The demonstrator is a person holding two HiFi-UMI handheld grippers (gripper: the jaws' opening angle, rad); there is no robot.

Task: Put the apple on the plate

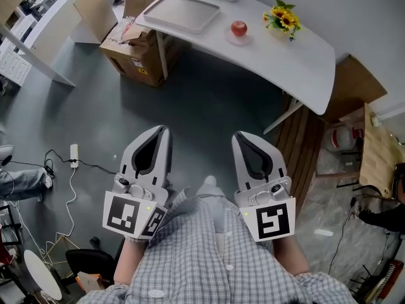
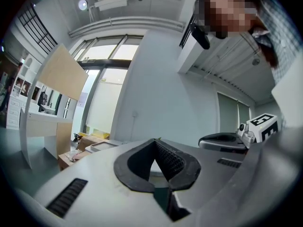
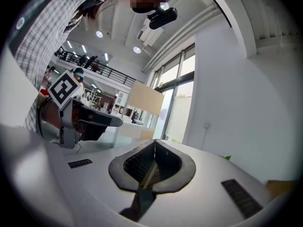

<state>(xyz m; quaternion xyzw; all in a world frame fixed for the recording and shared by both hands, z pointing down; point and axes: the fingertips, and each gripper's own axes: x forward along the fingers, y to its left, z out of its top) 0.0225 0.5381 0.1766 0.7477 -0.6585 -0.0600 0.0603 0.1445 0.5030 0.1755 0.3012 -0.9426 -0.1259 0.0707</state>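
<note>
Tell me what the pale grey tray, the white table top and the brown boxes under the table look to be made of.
The pale grey rectangular tray looks like matte plastic: moulded raised rim, even colour. The white curved table top is smooth, faintly glossy, laminate or painted board; I cannot tell which. The brown boxes under it are dull cardboard, flaps open.

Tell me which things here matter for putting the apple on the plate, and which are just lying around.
For the job: apple, plate, left gripper, right gripper.
Lying about: tray, flowers, cardboard boxes, power strip.
</note>
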